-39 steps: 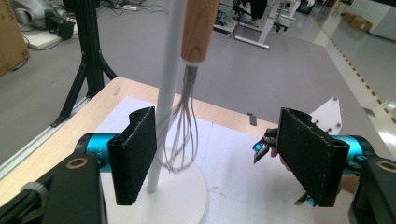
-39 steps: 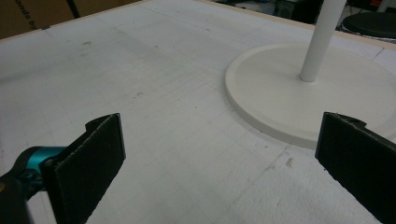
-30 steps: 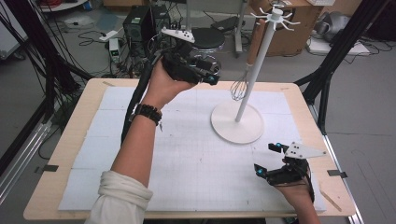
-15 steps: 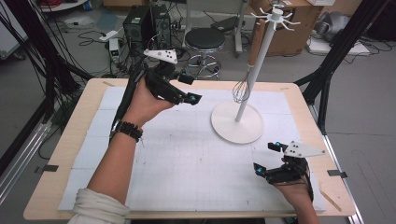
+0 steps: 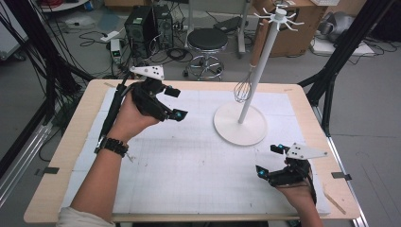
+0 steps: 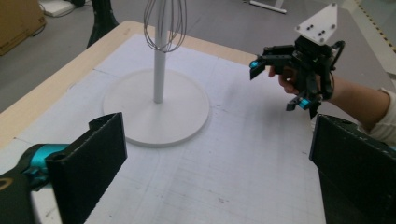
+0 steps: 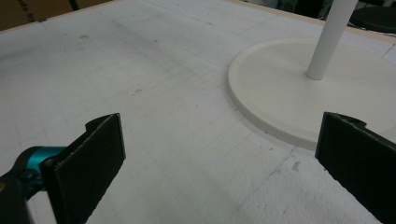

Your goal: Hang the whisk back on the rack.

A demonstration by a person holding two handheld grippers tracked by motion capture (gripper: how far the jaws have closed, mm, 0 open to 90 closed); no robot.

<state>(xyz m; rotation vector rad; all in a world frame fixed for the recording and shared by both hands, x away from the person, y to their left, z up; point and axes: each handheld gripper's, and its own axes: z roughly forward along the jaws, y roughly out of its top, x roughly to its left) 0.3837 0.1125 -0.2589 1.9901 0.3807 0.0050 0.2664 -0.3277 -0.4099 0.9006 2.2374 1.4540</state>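
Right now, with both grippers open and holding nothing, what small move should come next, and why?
Probably ease the left gripper further from the stand. The whisk hangs from the stand's hook by its wooden handle, both grippers are open and empty, and the right gripper rests near the table's front edge, so nothing needs holding.

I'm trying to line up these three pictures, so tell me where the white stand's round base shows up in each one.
High view: the round base lies right of centre on the table, ahead of the right gripper.
Left gripper view: the base lies left of centre, past the open jaws.
Right gripper view: the base lies at upper right.
Shared landmark: the white pole rising from its middle.
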